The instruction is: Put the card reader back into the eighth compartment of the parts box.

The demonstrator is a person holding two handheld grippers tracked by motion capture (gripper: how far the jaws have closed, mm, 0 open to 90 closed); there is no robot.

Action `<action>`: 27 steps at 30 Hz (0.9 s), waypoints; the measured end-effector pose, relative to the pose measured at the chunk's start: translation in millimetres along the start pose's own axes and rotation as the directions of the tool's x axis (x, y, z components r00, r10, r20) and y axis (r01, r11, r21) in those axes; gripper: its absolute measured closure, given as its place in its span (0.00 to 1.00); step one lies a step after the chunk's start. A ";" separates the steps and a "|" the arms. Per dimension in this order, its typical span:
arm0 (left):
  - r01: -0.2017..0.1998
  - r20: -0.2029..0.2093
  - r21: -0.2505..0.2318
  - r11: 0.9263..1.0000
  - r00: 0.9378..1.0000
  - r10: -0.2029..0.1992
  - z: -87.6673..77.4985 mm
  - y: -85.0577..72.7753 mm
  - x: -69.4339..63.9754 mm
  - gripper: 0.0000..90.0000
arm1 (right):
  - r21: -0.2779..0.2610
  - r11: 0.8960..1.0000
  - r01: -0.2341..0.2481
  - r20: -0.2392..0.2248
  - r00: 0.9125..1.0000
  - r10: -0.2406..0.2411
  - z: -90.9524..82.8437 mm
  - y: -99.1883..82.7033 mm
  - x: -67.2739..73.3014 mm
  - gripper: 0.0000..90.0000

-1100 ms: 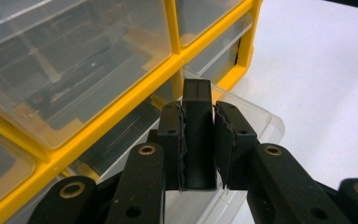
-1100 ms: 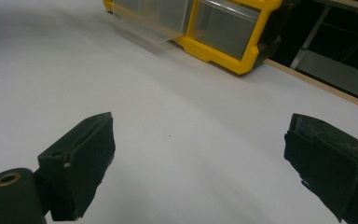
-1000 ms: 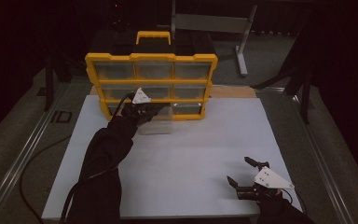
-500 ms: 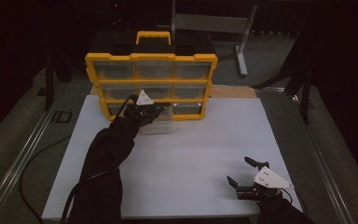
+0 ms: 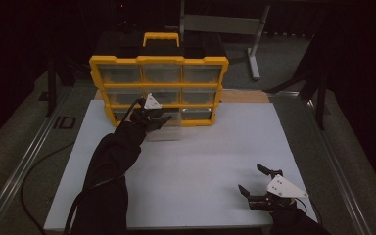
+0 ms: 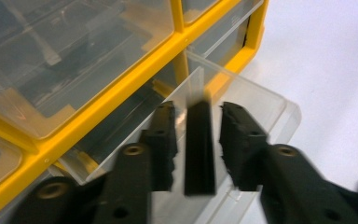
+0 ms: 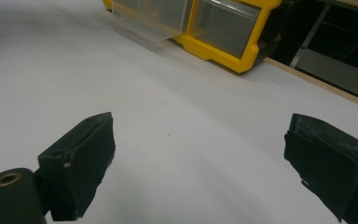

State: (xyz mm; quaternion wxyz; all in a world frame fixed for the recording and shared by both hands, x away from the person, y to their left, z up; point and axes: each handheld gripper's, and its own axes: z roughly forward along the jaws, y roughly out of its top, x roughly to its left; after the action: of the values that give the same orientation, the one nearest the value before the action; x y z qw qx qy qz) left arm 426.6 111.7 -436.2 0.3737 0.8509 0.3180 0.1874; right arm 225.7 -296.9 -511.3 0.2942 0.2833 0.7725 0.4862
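1. The left gripper (image 5: 157, 119) is at the far side of the white tabletop (image 5: 191, 161), reaching to the bottom row of the yellow organiser (image 5: 159, 60). Its jaws have just been opening, and in the left gripper view (image 6: 197, 140) they stand a little apart on either side of the black pull tab (image 6: 199, 149) on the clear drawer (image 6: 242, 107), with a narrow gap showing on each side of the tab, so the pads are not pressing on it.
2. The clear drawer (image 5: 165, 128) is pulled part-way out of the organiser's bottom row, at the middle column, and sticks forward over the tabletop towards the person's side. I cannot tell whether anything lies inside it.
3. The yellow organiser stands upright near the far edge of the tabletop, a little left of its middle, with three rows of clear-fronted drawers and a yellow handle (image 5: 160, 38) on top.
4. The person's left arm, in a dark sleeve (image 5: 108, 171), stretches from the near edge up to that gripper, and a black cable (image 5: 34, 176) trails off the left edge of the tabletop.
5. The right gripper (image 5: 254, 182) hovers near the near right corner of the tabletop, well apart from the organiser. In the right gripper view (image 7: 200, 172) its jaws are spread wide with only bare white tabletop between them; it holds nothing.
6. From the right gripper view the drawer (image 7: 149, 18) juts out of the organiser's (image 7: 228, 46) lower corner, far ahead of the jaws.
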 end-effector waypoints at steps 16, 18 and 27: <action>0.066 0.025 0.003 0.998 0.997 -0.066 -18.7 5.8 -0.8 0.11 | 0.003 1.000 -0.002 0.003 1.000 0.002 0.0 0.1 0.2 0.09; 0.063 0.042 0.014 0.998 0.997 -0.063 -20.3 5.8 -1.8 0.03 | 0.002 1.000 -0.002 0.004 1.000 0.002 0.1 0.2 0.1 0.09; 0.057 0.079 0.003 0.998 0.995 -0.057 -29.1 1.6 -7.9 0.00 | 0.002 1.000 -0.001 0.006 1.000 0.001 -0.1 0.2 0.0 0.09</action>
State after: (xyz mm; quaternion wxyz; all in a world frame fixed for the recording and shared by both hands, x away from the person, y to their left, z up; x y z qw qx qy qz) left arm 405.3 120.6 -416.7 0.3907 0.8484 0.3273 0.1428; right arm 225.6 -296.8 -511.1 0.2959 0.2853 0.7721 0.4847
